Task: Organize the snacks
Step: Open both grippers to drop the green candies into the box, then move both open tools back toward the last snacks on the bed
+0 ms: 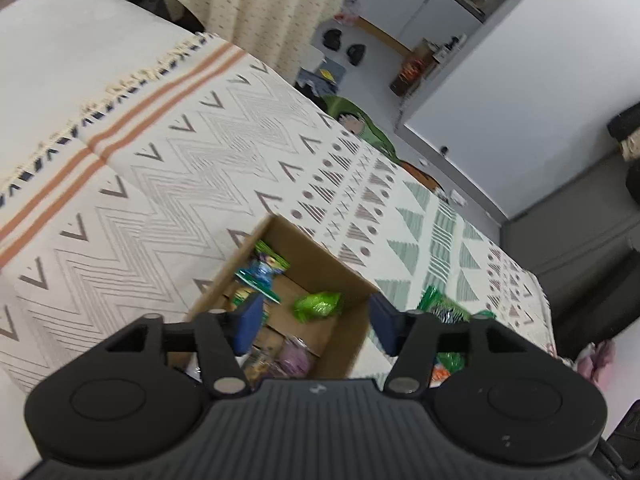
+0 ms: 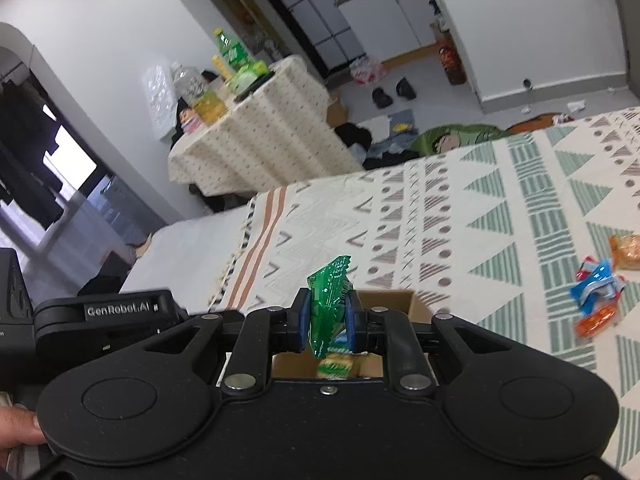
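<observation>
In the right wrist view our right gripper (image 2: 327, 322) has its jaws clamped on a green snack packet (image 2: 327, 312), which stands on edge between the blue pads with its long axis running up and down the frame: the serrated top pokes above the fingers, the lower end hangs below them. Just beneath and slightly beyond it, at lower centre, we see the open cardboard box (image 2: 416, 304). So the packet sits almost straight over the opening, and we judge the coming move to be a short drop downward, not a sideways carry.

In the left wrist view our left gripper (image 1: 316, 322) hangs over the same box (image 1: 344, 344) at lower centre, jaws apart and holding nothing; several packets already lie inside, a bright green one (image 1: 318, 306) among them. More snacks wait on the patterned blanket (image 2: 500, 216): a blue packet (image 2: 596, 284) and orange ones (image 2: 628, 252) at the right edge of the right view, well apart from the box. The right hand is the nearer to them.
</observation>
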A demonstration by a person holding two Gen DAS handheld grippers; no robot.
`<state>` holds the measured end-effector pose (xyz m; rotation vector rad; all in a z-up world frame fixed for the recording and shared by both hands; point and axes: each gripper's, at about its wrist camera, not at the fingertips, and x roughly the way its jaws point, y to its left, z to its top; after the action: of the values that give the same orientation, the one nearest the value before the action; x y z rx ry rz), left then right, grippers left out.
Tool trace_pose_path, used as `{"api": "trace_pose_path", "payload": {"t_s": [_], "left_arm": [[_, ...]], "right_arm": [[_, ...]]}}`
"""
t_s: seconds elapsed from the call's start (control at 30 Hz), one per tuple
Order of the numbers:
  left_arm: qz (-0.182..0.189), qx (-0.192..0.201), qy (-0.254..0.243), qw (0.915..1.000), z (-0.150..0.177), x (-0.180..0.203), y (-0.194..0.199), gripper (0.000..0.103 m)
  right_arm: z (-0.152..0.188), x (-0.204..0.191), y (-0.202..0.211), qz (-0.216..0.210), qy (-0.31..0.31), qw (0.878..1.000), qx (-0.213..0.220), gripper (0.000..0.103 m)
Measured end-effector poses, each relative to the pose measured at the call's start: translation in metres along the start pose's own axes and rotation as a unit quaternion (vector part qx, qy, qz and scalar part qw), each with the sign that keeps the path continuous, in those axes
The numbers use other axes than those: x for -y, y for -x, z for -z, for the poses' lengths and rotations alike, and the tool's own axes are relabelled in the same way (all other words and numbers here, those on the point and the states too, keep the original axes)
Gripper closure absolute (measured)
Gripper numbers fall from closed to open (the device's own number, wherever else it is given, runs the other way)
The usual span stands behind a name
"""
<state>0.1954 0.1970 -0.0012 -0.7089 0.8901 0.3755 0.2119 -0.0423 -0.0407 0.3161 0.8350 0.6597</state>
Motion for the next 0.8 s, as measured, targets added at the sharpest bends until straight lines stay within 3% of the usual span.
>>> {"api": "trace_pose_path", "payload": {"t_s": [0.07,0.1,0.13,0.3,0.5,0.8], "left_arm": [[-0.008,-0.001,-0.001,1.0000,0.000,-0.001,0.000,0.031],[-0.011,-0.004,0.000,0.9999,0.000,-0.002,0.000,0.026],[-0.014,-0.008,0.002,0.9999,0.001,-0.002,-0.001,0.025],[-0.019,-0.025,0.002,0.9995,0.007,0.002,-0.005,0.023],[-0.015,-0.027,-0.009,0.9995,0.021,0.011,-0.001,0.022],[0.008,-0.027,-0.033,0.9991,0.044,0.032,0.007,0.021]], "right_arm": [[0.001,-0.004,0.000,-0.002,0.007,1.000,-0.004,0.066],[0.002,-0.006,0.002,0.001,0.009,1.000,-0.001,0.051],[0.002,-0.005,0.004,0.004,0.010,1.000,0.005,0.047],[0.005,0.010,0.017,0.017,-0.019,1.000,0.008,0.047],[0.011,0.027,0.039,0.067,-0.030,0.997,0.022,0.028],[0.022,0.052,0.072,0.109,-0.039,0.992,0.042,0.009]]}}
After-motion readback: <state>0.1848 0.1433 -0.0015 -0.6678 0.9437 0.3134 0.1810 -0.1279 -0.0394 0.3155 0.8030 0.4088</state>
